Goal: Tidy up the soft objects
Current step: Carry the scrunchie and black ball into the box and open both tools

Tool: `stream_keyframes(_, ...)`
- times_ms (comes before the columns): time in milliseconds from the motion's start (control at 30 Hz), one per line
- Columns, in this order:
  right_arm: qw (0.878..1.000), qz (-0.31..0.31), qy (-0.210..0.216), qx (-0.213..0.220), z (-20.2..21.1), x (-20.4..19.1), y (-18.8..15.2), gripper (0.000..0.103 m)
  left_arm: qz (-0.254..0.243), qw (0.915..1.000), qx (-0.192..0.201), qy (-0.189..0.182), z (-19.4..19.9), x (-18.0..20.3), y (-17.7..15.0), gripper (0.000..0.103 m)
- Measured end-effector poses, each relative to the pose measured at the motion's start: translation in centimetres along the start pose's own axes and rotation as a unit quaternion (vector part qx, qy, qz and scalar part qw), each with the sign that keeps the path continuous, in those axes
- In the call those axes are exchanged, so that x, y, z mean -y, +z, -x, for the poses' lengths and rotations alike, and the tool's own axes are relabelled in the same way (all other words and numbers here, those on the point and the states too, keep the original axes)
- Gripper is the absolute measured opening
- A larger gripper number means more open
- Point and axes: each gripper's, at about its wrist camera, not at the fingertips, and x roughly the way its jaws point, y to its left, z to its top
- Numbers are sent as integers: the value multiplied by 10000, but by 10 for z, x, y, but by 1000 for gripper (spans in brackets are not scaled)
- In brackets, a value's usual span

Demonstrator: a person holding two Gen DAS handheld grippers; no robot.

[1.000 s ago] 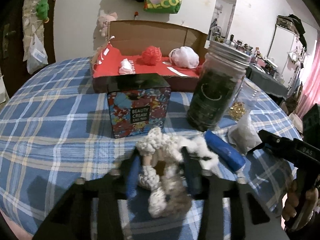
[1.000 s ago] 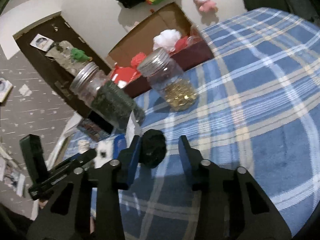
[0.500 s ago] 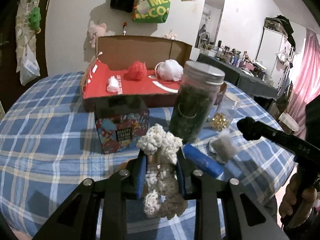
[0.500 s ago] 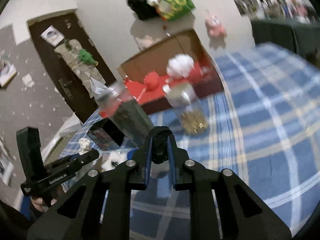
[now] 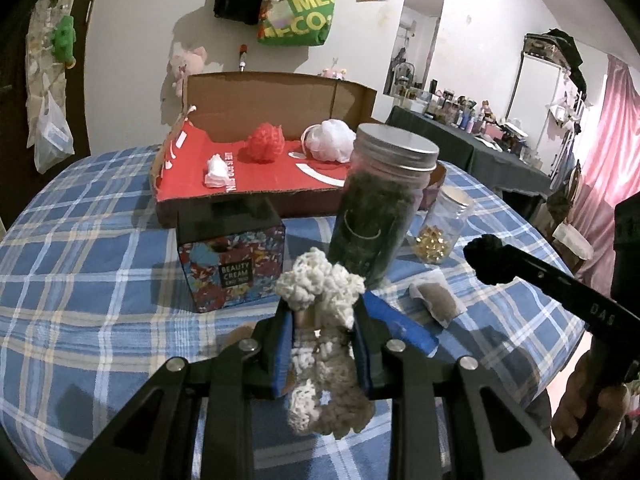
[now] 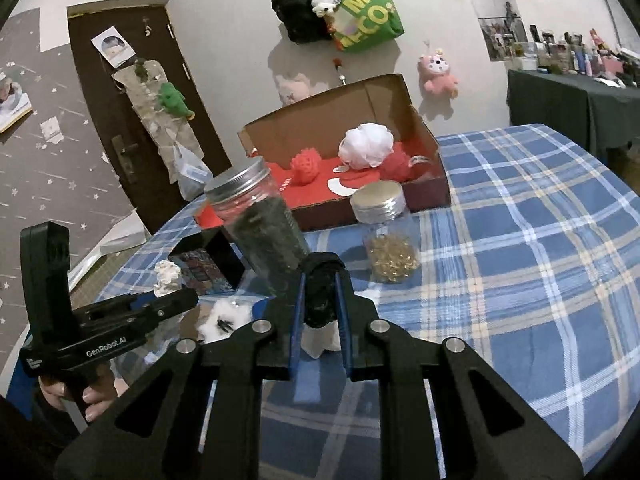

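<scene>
My left gripper (image 5: pixel 322 320) is shut on a cream crocheted toy (image 5: pixel 320 292) and holds it above the plaid tablecloth. It also shows in the right wrist view (image 6: pixel 168 280). My right gripper (image 6: pixel 320 280) is shut on a black pompom (image 6: pixel 322 300), which shows in the left wrist view (image 5: pixel 490 260) held up at the right. An open cardboard box with a red floor (image 5: pixel 256 184) stands at the back and holds a red puff (image 5: pixel 265 147), a white mesh puff (image 5: pixel 330 141) and a small white wad (image 5: pixel 216 172).
On the table stand a floral cream box (image 5: pixel 232 264), a tall jar of dark leaves (image 5: pixel 380 208) and a small jar of gold beads (image 5: pixel 440 228). A blue tube (image 5: pixel 400 328) and a sachet (image 5: pixel 438 300) lie near the left gripper. A white fluffy item (image 6: pixel 226 318) lies below.
Both grippers closed on their soft objects and lifted them off the table. The right gripper rose with the pompom; the left raised the crocheted toy.
</scene>
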Motion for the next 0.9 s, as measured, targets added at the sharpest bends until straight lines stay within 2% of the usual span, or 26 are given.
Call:
stream_keyframes(300,9998,219,-17,-42,-3,-9,1,15,-30,10000,-20,2,-1,1,0,28)
stream_keyframes(500,9992,367,-155,-9,-3,-16,8,15,-140,9999,-12,81,3,-1,14,28)
stream_keyframes(600,9980,558,-285,-6,-4,-19,17,15,-306,9994,-114,80,1,-3,27,28)
stream_keyframes(733,9961,770,-429,-92,-11,-22,30,15,-362,9984,-392,-160,-7,-8,43,28)
stream_keyframes(900,9943,916,-494,-232,-22,-22,41,15,-536,9965,-617,-177,-18,-9,58,28)
